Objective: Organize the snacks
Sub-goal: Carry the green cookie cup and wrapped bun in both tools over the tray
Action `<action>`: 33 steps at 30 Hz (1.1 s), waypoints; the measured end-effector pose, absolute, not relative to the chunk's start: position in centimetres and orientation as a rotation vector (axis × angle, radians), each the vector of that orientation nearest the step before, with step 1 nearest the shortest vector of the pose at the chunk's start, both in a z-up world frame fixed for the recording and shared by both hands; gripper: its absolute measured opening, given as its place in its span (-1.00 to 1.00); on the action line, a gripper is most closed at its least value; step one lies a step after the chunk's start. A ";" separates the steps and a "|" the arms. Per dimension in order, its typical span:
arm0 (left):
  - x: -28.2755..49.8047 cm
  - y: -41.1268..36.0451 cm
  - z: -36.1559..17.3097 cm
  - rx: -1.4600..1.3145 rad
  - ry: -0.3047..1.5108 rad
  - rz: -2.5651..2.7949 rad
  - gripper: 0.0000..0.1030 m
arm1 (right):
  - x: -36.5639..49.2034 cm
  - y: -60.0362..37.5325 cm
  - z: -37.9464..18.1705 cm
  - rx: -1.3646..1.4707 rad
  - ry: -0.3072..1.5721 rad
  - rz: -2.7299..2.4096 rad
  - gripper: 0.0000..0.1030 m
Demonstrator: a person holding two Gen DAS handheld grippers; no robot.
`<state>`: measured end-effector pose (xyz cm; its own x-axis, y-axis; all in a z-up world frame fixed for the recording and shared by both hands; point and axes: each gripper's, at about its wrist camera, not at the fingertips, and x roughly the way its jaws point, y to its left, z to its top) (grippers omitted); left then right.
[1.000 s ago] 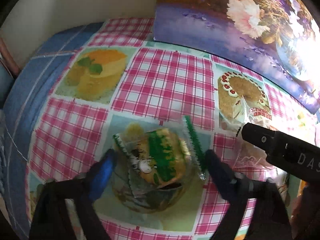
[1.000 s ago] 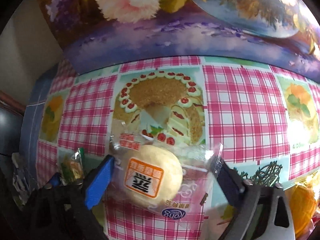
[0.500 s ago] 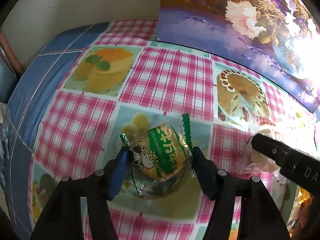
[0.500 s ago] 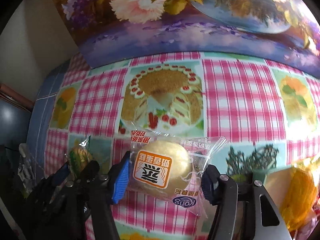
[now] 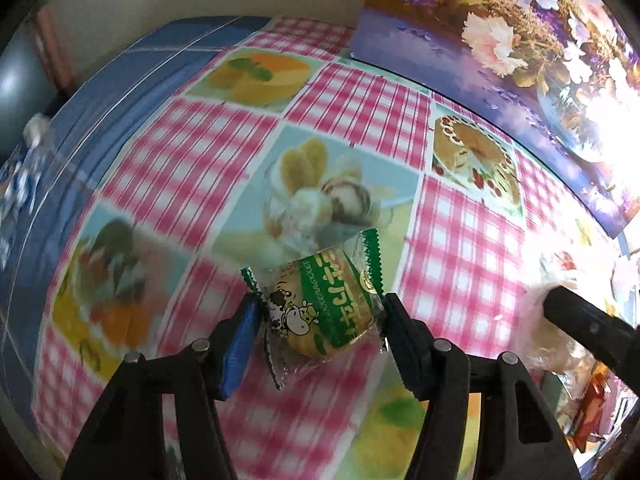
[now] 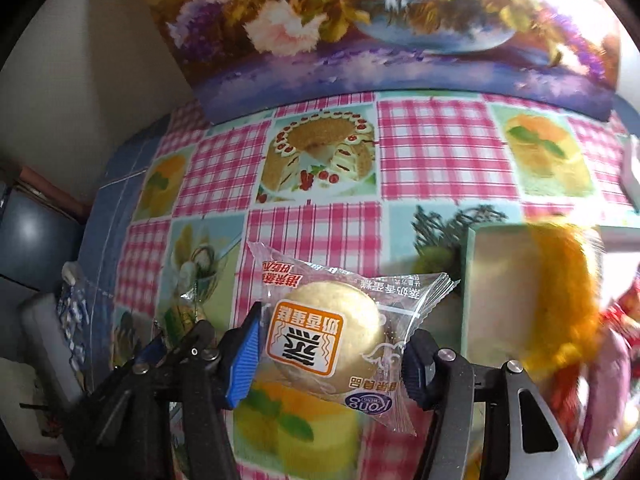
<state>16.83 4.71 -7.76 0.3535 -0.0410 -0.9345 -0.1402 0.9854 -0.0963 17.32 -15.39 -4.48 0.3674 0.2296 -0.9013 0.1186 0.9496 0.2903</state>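
A round cake in a green-and-clear wrapper with a cow picture [image 5: 320, 312] hangs above the tablecloth, pinched at both sides by my left gripper [image 5: 316, 316], which is shut on it. A pale round cake in a clear wrapper with an orange label [image 6: 324, 340] is lifted off the table in my right gripper [image 6: 332, 348], shut on it. The right gripper's black finger and its cake [image 5: 580, 320] show at the right edge of the left wrist view. The left gripper with its green-wrapped cake [image 6: 180, 320] appears low at the left of the right wrist view.
A pink-checked tablecloth with dessert pictures [image 5: 360, 112] covers the table. A flower painting [image 6: 380, 28] leans at the back. A pale green box [image 6: 500, 288] holding an orange-wrapped snack [image 6: 568, 292] stands at the right, with red packets [image 5: 592, 408] nearby. The blue cloth edge [image 5: 132, 76] drops off at left.
Both grippers closed on their wrapped cakes and lifted them off the tablecloth. Both hands then moved across the table, the green box coming into the right wrist view.
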 end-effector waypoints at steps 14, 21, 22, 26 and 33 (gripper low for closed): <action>9.0 0.9 -2.7 -0.152 1.145 0.032 0.23 | 5.9 -21.7 -0.1 0.351 1.042 -0.113 0.23; 6.8 -4.9 0.5 -0.060 1.101 -0.062 0.23 | 3.0 -26.8 0.9 0.449 0.968 -0.187 0.23; 6.6 -5.8 1.0 -0.047 1.093 -0.079 0.23 | 2.8 -27.4 1.1 0.459 0.959 -0.202 0.23; 5.9 -9.5 2.5 0.029 1.063 -0.136 0.23 | 1.9 -30.7 1.1 0.522 0.933 -0.267 0.24; 5.3 -15.7 3.6 0.117 1.034 -0.235 0.23 | 0.4 -36.2 0.1 0.613 0.907 -0.405 0.24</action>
<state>5.34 -15.72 3.61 0.4895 -0.1377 -0.8611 0.2480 0.9687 -0.0140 0.43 -36.16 0.08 0.5602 -0.0712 -0.8253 0.5672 0.7591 0.3195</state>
